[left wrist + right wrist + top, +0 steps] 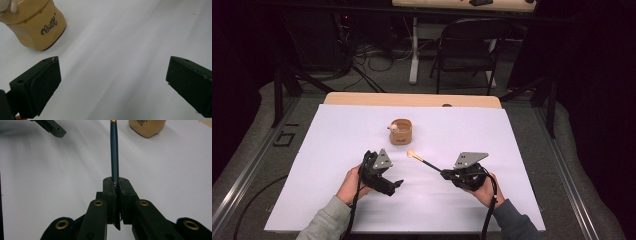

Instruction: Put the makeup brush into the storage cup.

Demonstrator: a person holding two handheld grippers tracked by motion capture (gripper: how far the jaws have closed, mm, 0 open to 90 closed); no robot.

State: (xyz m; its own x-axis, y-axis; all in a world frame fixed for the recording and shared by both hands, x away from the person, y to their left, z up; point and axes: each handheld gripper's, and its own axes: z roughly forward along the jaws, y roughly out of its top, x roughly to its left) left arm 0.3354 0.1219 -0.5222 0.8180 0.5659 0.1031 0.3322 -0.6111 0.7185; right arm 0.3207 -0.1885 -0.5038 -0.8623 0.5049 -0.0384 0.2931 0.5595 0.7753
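The right gripper [117, 185] has its jaws clamped on a makeup brush [419, 158]. The left gripper [113, 82] has jaws wide apart near the tan cup [401, 132].

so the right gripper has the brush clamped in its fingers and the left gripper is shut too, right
Not quite. The right gripper does have the brush clamped in its fingers, but the left gripper is open: the left gripper view shows its two fingers standing wide apart over the white sheet with nothing between them, near the tan cup.
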